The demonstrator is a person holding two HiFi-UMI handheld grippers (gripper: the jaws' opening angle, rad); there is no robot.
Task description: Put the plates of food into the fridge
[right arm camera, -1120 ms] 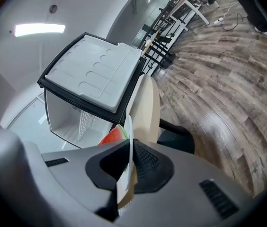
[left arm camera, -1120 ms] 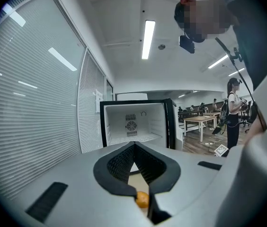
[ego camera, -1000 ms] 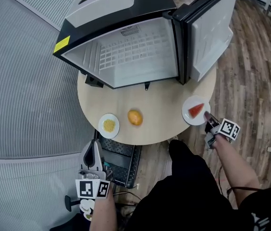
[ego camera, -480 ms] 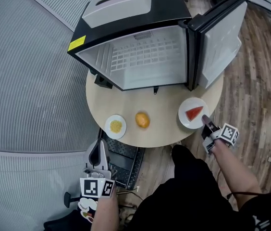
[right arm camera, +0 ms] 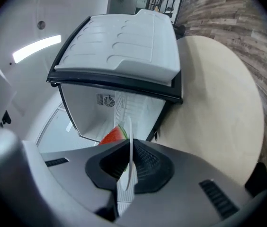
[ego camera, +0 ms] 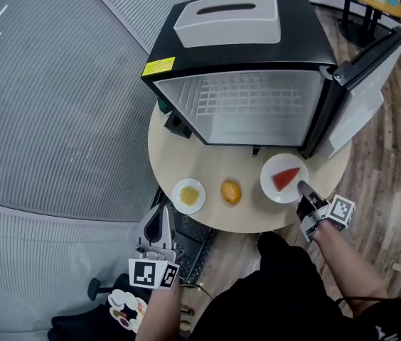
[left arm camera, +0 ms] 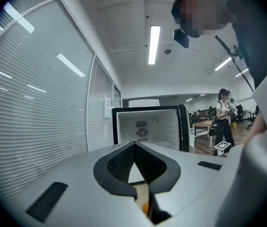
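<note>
The black fridge (ego camera: 247,62) stands open on the round table (ego camera: 161,148), its door (ego camera: 360,87) swung right. A white plate with a watermelon slice (ego camera: 284,178) sits in front of the fridge's right corner. My right gripper (ego camera: 305,189) is shut on its near rim. In the right gripper view the plate (right arm camera: 129,145) shows edge-on between the jaws, with the watermelon (right arm camera: 113,135) beyond. A plate of yellow food (ego camera: 188,195) and an orange (ego camera: 231,191) lie on the table's near side. My left gripper (ego camera: 159,224) hangs shut and empty below the table's edge, pointing at the fridge (left arm camera: 147,126).
A white box (ego camera: 227,18) lies on top of the fridge. A black crate (ego camera: 193,236) sits on the floor under the table's near edge. Slatted blinds (ego camera: 58,105) cover the left. In the left gripper view a person (left arm camera: 222,115) stands far off to the right.
My right gripper has moved the watermelon plate left, from the table's right edge towards the orange and the fridge opening. The left gripper has stayed low by the table. The head view has shifted.
</note>
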